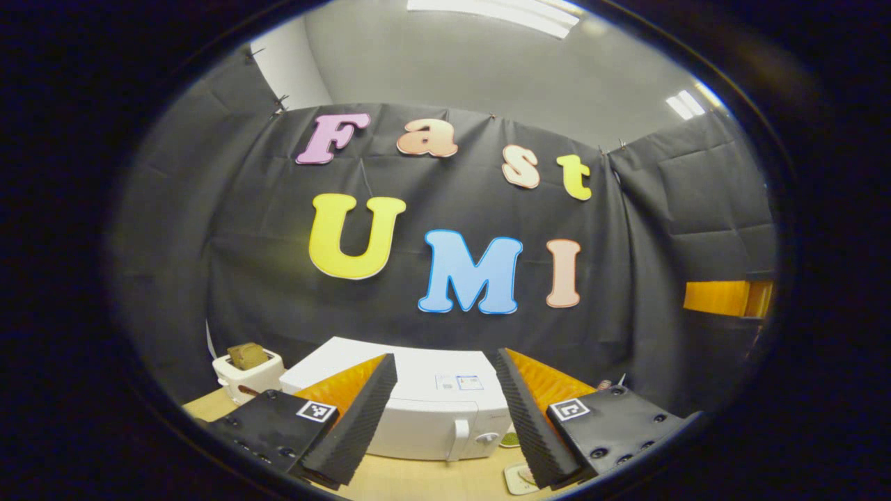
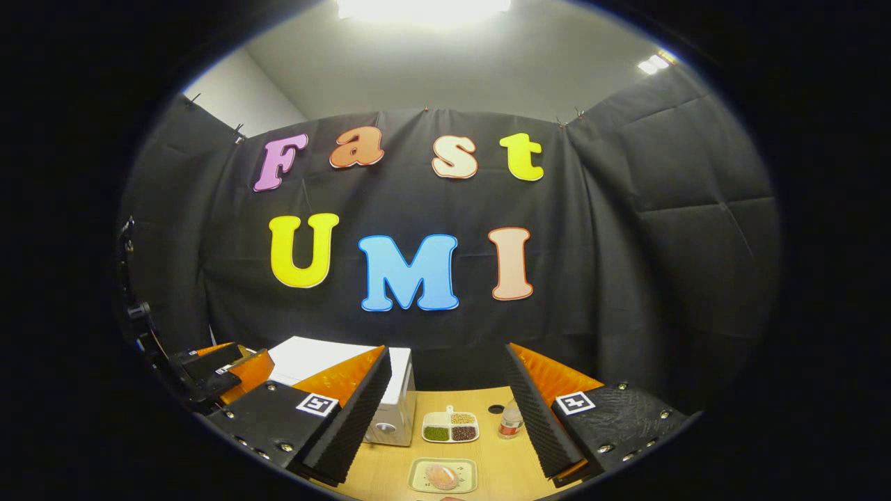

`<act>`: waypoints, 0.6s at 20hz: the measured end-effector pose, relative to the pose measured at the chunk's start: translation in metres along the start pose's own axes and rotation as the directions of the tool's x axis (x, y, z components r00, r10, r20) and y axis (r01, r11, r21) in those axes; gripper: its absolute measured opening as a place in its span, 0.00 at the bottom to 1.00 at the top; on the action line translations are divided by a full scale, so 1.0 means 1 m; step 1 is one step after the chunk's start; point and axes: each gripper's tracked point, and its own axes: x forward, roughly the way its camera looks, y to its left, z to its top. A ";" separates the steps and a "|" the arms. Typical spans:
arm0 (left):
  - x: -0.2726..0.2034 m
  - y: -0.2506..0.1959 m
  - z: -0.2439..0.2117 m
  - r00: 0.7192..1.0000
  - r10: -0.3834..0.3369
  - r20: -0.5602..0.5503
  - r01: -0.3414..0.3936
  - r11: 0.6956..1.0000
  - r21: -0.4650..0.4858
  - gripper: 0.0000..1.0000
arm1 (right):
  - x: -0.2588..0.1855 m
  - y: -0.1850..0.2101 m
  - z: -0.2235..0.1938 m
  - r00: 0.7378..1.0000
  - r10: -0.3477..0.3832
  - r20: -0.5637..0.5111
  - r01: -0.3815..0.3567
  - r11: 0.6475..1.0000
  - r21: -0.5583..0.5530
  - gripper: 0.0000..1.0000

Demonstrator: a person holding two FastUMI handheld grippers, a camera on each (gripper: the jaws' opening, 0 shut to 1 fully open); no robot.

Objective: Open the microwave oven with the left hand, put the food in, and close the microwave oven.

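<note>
Microwave (image 1: 418, 410) shut on the wooden table (image 1: 431, 480), both grippers held wide above it.

In the left gripper view the white microwave is seen straight ahead between the 2 fingers, door closed, handle (image 1: 456, 438) upright beside a round knob (image 1: 487, 439). The food (image 2: 441, 476) is seen in the right gripper view on a small plate (image 2: 443, 475) at the table's near edge, right of the microwave. A 3-part dish (image 2: 450, 426) of grains and a small bottle (image 2: 510, 419) are found just behind it. The left gripper (image 1: 445, 410) is spread, nothing between its fingers; the right gripper (image 2: 445, 410) is likewise spread and empty. A toaster (image 1: 247, 372) is noted left of the microwave.
</note>
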 end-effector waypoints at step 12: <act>0.063 -0.042 -0.157 0.977 -0.083 -0.195 0.088 0.996 0.017 0.91 | 0.003 -0.048 -0.045 0.990 -0.089 -0.112 0.083 0.995 -0.058 0.98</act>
